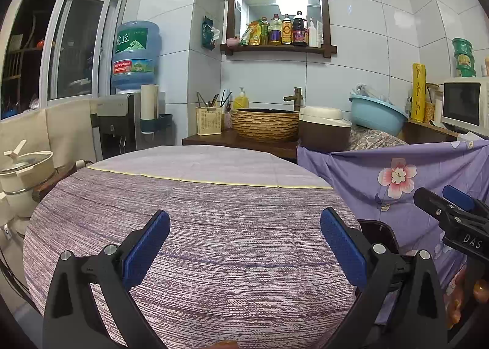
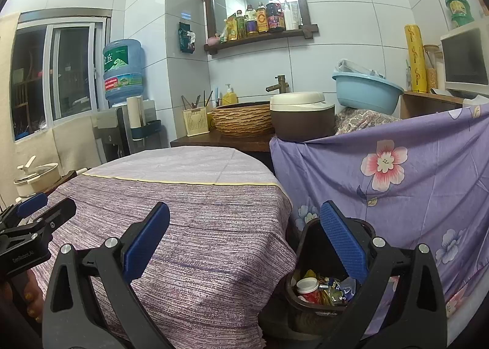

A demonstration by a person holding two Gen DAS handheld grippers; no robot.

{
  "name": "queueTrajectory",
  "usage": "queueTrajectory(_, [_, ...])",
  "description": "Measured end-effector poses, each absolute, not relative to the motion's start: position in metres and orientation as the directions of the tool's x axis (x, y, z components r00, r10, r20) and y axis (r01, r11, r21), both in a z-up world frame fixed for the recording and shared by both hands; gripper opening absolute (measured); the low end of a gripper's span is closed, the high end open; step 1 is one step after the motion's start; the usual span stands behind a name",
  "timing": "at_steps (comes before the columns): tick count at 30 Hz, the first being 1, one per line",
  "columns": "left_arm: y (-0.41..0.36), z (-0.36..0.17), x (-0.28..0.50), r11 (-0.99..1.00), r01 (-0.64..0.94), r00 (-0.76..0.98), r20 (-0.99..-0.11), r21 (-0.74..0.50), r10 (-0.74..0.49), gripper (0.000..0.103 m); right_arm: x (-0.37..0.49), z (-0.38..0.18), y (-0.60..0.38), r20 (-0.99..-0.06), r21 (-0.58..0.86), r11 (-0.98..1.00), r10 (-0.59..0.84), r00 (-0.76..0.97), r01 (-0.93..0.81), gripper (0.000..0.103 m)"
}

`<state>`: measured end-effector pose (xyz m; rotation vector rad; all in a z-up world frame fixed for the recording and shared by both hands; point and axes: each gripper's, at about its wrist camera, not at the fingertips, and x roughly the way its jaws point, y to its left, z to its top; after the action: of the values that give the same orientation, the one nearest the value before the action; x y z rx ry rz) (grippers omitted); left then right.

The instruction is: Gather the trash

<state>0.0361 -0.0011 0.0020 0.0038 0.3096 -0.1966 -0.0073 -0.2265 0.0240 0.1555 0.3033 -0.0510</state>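
Above the cloth-covered bench [image 1: 214,226], the left tool [image 1: 244,245] hangs with its blue pads spread wide, gripping nothing and touching nothing. Just off the bench's right edge, the right tool [image 2: 244,245] is equally wide open and empty, above a dark bin [image 2: 308,303] holding the trash [image 2: 321,288] (a white-capped red container, crumpled wrappers).

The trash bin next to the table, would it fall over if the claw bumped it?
Probably not easily. The trash bin stands on the floor, wedged between the table and the flowered cloth, and looks wide and squat. It seems light, though: it holds wrappers and a small cup, so a firm push could slide it.
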Motion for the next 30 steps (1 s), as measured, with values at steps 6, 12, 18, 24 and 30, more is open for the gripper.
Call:
queueTrajectory(6, [-0.0013, 0.0027, 0.0364, 0.981, 0.193, 0.934, -0.303, -0.025, -0.191, 0.098, -0.0073, 0.0242, -0.2267, -0.301, 0.145, 0.987, -0.027, 0.953, 0.074, 0.097])
queueTrajectory(12, [-0.0007, 0.0026, 0.0366, 0.981, 0.193, 0.933, -0.303, -0.027, -0.192, 0.098, -0.0073, 0.0227, -0.2265, -0.305, 0.147, 0.986, -0.029, 0.952, 0.077, 0.097])
queueTrajectory(18, [-0.0003, 0.0027, 0.0366, 0.981, 0.194, 0.933, -0.304, -0.027, -0.193, 0.098, -0.008, 0.0199, -0.2258, -0.31, 0.149, 0.986, -0.03, 0.95, 0.08, 0.097])
queueTrajectory(24, [0.0, 0.0027, 0.0367, 0.981, 0.194, 0.933, -0.304, -0.027, -0.193, 0.098, -0.0076, 0.0199, -0.2261, -0.311, 0.149, 0.986, -0.03, 0.95, 0.079, 0.097])
queueTrajectory(30, [-0.0001, 0.0025, 0.0367, 0.981, 0.195, 0.933, -0.304, -0.026, -0.193, 0.098, -0.0075, 0.0196, -0.226, -0.314, 0.151, 0.985, -0.03, 0.949, 0.081, 0.097])
